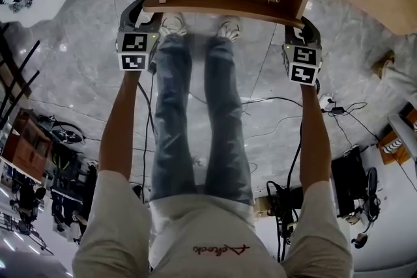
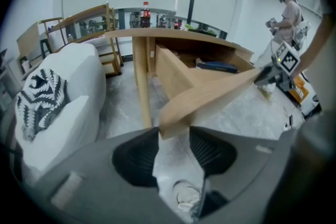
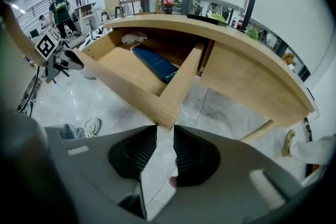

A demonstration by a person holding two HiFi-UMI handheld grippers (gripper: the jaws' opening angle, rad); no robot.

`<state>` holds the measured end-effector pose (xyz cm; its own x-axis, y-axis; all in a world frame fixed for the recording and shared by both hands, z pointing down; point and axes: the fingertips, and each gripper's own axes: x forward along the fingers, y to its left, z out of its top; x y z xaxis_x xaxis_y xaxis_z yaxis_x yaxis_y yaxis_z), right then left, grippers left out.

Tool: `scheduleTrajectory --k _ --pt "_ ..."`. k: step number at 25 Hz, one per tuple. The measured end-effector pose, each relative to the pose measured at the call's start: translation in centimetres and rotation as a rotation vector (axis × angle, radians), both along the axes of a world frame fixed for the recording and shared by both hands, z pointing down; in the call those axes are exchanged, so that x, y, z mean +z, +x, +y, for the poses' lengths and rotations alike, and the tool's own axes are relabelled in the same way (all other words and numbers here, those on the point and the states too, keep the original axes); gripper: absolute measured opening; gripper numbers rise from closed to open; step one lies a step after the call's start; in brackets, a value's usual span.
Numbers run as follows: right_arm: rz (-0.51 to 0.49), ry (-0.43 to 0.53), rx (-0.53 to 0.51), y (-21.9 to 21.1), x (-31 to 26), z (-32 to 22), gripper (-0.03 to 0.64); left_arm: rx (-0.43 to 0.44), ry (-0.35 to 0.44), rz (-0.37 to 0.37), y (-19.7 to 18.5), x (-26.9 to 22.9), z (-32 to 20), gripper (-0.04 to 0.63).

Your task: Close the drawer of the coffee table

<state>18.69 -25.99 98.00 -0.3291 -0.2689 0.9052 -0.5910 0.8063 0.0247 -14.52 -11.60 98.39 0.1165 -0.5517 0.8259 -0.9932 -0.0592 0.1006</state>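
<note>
Left tool [image 2: 172, 131], right tool [image 3: 165, 127], spread at drawer [image 3: 176, 84] corners

The wooden counter [image 3: 252, 47] stands just beyond the jaws, a cola bottle [image 3: 168, 1] on its far edge. Black cables [image 1: 273, 101] trail over the marble floor [image 1: 85, 75] beneath.

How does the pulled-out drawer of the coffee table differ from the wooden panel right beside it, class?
The drawer stands pulled well out from the table, while the panel sits back under the tabletop. The drawer shows its inside, with a dark blue book lying in it; the panel shows only a flat, closed face. Both are made of the same light wood.
</note>
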Motion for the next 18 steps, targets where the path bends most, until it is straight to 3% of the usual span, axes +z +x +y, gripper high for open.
scheduleTrajectory --k 18 --pt "-0.014 -0.019 0.015 0.0 -1.7 0.0 0.098 -0.013 -0.008 -0.003 0.2 -1.7 -0.2 0.183"
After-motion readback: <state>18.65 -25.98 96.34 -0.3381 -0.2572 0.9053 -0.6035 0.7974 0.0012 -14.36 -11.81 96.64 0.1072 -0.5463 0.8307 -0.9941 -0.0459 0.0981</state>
